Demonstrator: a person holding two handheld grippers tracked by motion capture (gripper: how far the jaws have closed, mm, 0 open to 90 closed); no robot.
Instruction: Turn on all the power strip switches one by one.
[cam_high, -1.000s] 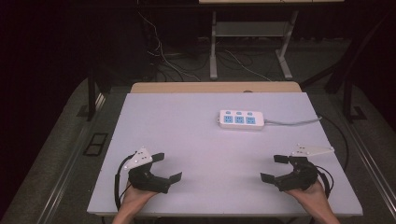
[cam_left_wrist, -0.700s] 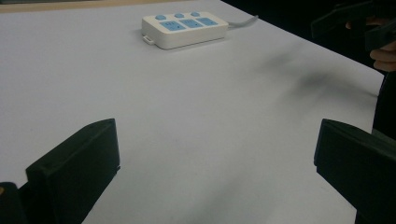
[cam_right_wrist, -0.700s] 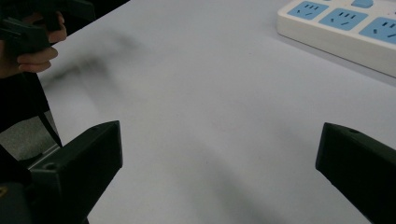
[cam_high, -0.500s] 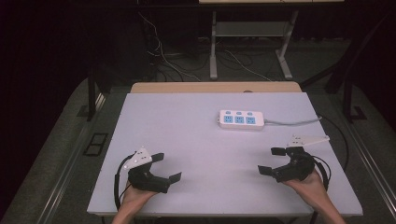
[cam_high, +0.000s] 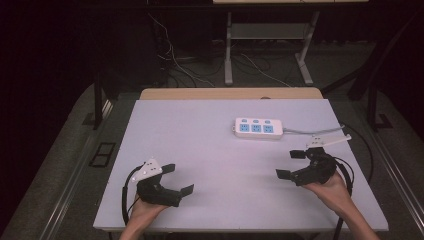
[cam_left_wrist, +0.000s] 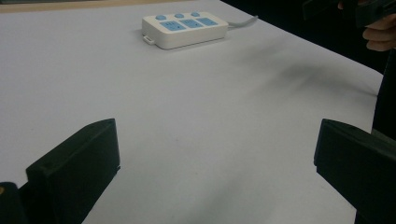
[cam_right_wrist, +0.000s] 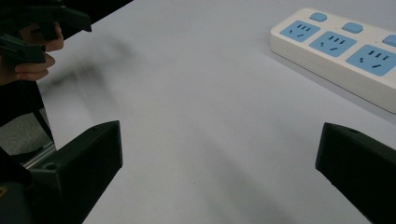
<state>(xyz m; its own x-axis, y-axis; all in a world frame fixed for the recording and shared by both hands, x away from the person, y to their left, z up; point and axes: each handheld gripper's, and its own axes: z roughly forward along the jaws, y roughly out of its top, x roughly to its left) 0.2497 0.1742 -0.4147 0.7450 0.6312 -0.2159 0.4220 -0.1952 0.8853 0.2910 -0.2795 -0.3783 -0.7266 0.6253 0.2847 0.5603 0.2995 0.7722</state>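
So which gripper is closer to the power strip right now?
Right. The right gripper sits just toward the person and slightly right of the power strip; the left gripper is far off at the table's near-left. Both are open.

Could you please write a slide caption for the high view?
Two open tools, left and right, hover over a white table near a power strip.

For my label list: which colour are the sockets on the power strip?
Light blue, on a white power strip; right gripper view.

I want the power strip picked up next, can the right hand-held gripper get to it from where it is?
Probably yes: the right hand-held gripper is open, and bare table lies between it and the power strip.
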